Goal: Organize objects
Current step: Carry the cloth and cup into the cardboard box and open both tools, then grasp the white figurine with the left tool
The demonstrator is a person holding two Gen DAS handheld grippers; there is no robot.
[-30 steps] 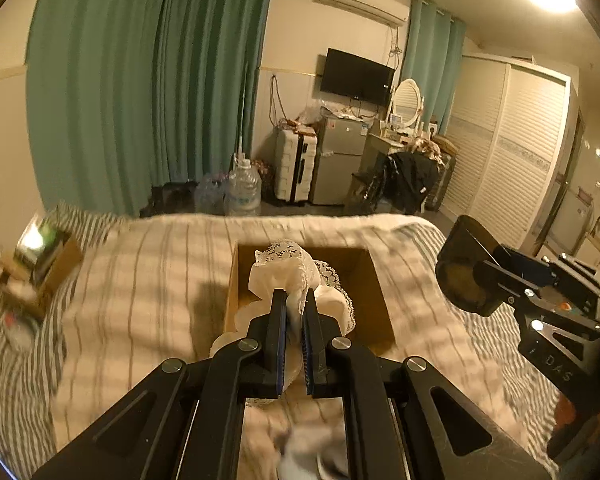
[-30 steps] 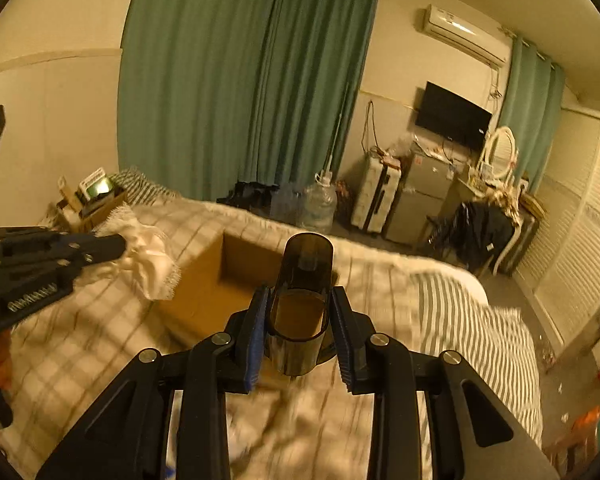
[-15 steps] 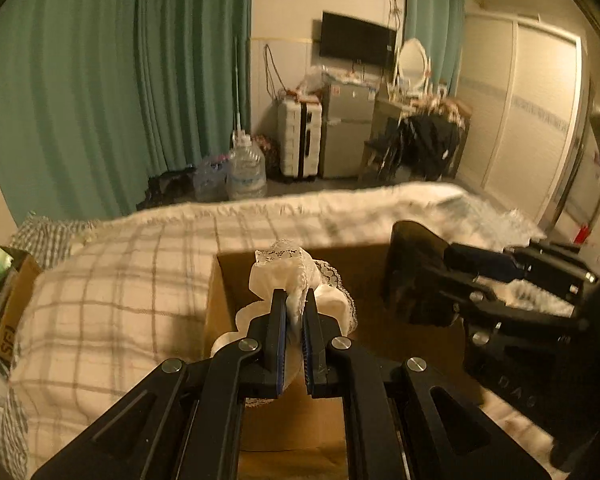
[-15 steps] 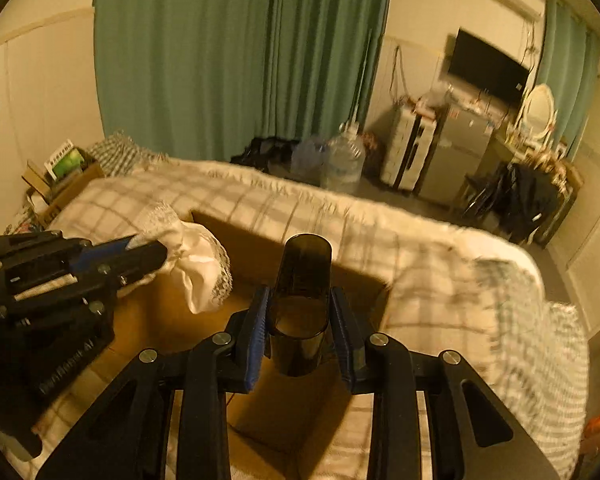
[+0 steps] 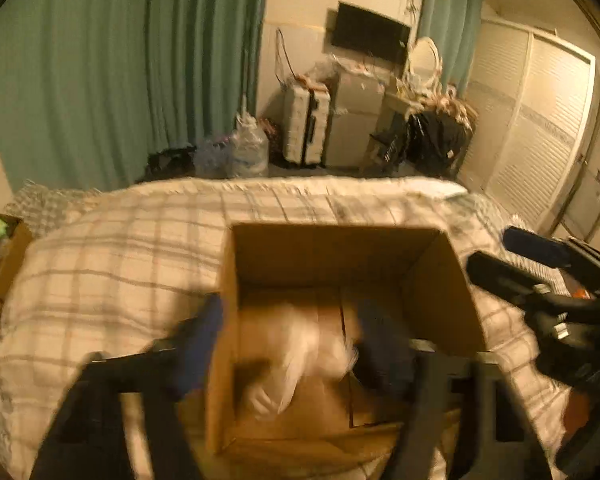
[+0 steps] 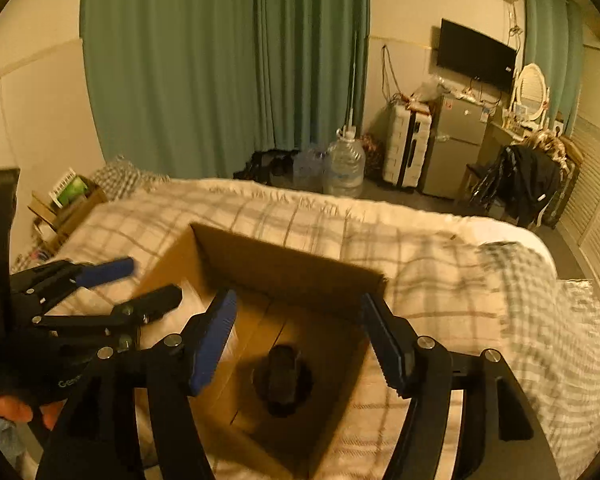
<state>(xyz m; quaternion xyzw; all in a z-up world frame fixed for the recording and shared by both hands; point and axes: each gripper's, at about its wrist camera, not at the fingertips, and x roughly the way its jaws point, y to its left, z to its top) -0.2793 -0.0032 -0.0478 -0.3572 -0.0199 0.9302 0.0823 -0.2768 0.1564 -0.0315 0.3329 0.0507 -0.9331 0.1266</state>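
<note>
An open cardboard box [image 5: 340, 248] sits on the plaid bed; it also shows in the right wrist view [image 6: 284, 264]. My left gripper [image 5: 296, 332] is open over the box, blurred, with a white lace cloth [image 5: 300, 352] dropping free inside the box between its fingers. My right gripper [image 6: 300, 336] is open above the box, and a dark smoky cup [image 6: 282, 376] lies on the box floor below it. The right gripper also appears at the right in the left wrist view [image 5: 540, 280], and the left gripper at the left in the right wrist view [image 6: 128, 288].
The plaid blanket [image 6: 440, 276] covers the bed around the box. A small box of items [image 6: 70, 196] sits at the bed's left. Beyond the bed stand water bottles [image 6: 344, 168], a suitcase [image 6: 406, 152], a small fridge [image 6: 456, 144] and green curtains [image 6: 228, 60].
Both grippers have opened over the box. The white cloth left the left gripper and the dark cup left the right gripper; both are now in the box.
</note>
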